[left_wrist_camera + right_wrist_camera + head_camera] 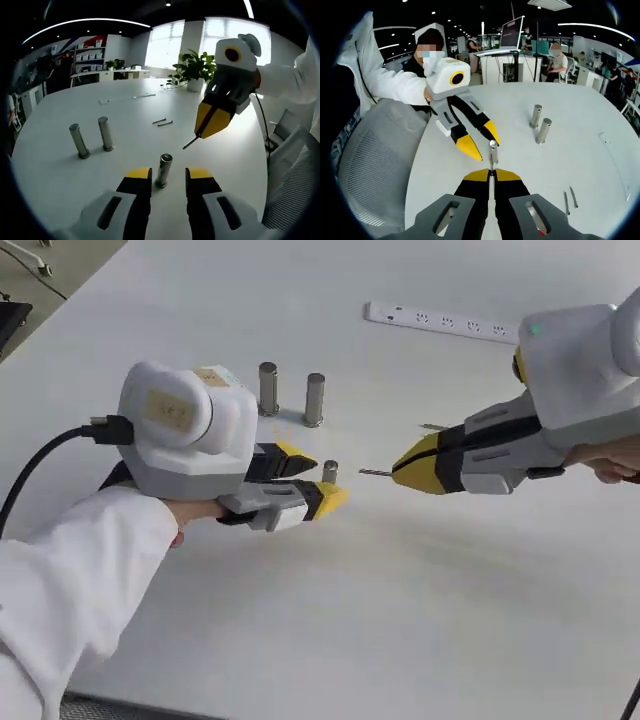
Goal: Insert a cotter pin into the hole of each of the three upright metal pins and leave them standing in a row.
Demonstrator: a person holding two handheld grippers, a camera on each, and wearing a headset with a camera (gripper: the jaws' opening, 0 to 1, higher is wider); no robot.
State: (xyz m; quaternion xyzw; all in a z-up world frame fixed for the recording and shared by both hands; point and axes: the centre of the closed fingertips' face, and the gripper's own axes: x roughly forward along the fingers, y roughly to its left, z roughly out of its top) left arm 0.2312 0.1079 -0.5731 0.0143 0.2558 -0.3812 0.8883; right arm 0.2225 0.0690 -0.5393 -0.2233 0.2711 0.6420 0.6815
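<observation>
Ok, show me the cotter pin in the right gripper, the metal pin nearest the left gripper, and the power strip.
cotter pin [375,473]: head view, exposed shaft.
metal pin [163,171]: left gripper view, middle of its body.
power strip [440,322]: head view, top face.

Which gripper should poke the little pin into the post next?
Probably the right gripper: it is shut on a cotter pin aimed at the nearest post. The left gripper stands open around that post.

White table [300,620] bears three upright metal pins [314,398]; a power strip [440,322]; seemingly two loose cotter pins [162,121].
</observation>
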